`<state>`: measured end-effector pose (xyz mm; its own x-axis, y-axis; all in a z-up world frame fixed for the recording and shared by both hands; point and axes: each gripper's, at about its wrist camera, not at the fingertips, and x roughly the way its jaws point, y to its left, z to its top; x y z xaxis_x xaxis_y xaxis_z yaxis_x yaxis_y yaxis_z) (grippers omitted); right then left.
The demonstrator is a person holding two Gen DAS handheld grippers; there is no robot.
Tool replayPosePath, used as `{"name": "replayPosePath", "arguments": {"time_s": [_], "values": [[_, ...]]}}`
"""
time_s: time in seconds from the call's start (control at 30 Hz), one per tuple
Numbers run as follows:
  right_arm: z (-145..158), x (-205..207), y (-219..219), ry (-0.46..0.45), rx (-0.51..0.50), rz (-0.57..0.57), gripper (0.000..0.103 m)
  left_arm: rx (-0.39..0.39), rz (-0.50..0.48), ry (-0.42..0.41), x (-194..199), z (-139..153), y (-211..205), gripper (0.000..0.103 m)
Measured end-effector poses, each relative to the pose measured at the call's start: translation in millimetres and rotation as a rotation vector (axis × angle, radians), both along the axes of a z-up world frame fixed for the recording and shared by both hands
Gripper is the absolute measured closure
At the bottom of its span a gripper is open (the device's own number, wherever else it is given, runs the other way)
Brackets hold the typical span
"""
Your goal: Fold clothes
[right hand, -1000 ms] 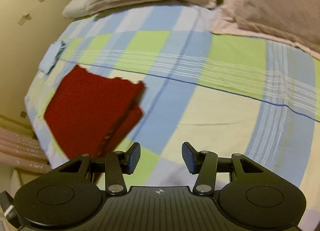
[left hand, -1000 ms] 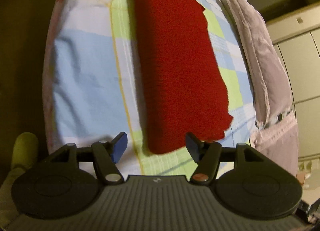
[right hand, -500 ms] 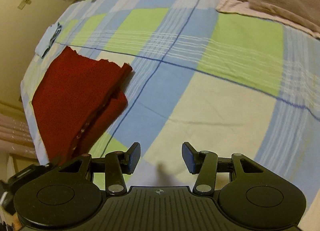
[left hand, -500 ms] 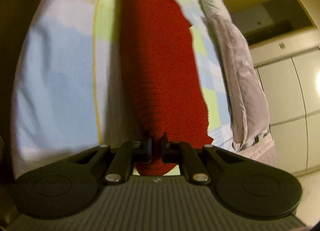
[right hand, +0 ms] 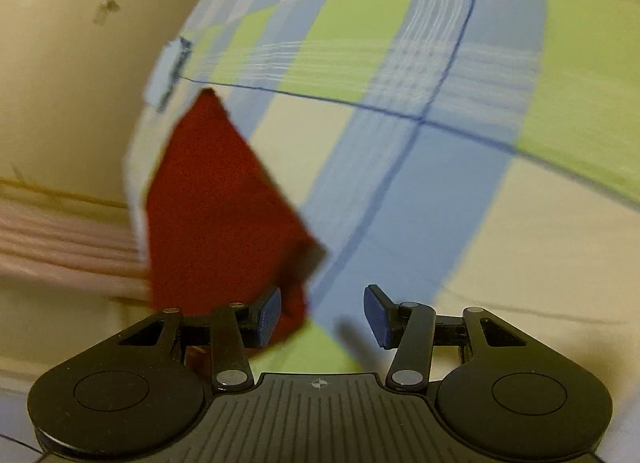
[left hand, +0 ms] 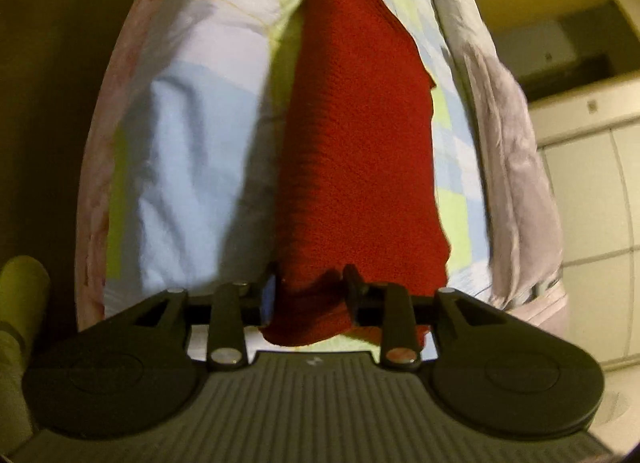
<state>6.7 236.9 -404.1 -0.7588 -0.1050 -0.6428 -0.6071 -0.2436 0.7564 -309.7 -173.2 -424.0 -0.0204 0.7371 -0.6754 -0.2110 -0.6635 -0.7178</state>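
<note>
left hand-held gripper point(left hand: 310, 295) opening around one red garment point(left hand: 356, 151) (folded).

a checked bedsheet point(right hand: 420, 191) in blue, green and cream covers the bed. a pale pillow point(left hand: 516, 167) lies along its right edge in the left wrist view, with cream cupboard doors point(left hand: 592, 223) beyond it.

Dim warm yellowish indoor light. Strong fisheye bending, dark corners. Motion blur smears checked bedsheet point(right hand: 420, 191) in right wrist view; soft shadow beside red cloth point(left hand: 356, 151) in left.
</note>
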Motion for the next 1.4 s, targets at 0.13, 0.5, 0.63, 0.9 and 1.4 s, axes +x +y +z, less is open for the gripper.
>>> {"name": "replayPosePath", "arguments": {"time_s": [0.13, 0.5, 0.63, 0.9, 1.4], "values": [[-24, -13, 12, 0.095, -0.079, -0.016, 0.05, 0.025, 0.029, -0.022, -6, -2, -3, 0.075], [-56, -73, 14, 0.103, -0.071, 0.129, 0.089, 0.032, 0.029, -0.017, 2, -15, -3, 0.096], [-41, -68, 16, 0.101, -0.048, 0.165, 0.092, 0.073, -0.03, 0.055, -2, 10, -18, 0.097], [-40, -51, -22, 0.058, -0.122, 0.223, 0.091, -0.104, -0.099, 0.086, -6, 3, -35, 0.089], [-61, -91, 6, 0.234, -0.146, 0.3, 0.046, 0.04, -0.141, 0.146, -48, -11, -4, 0.067]]}}
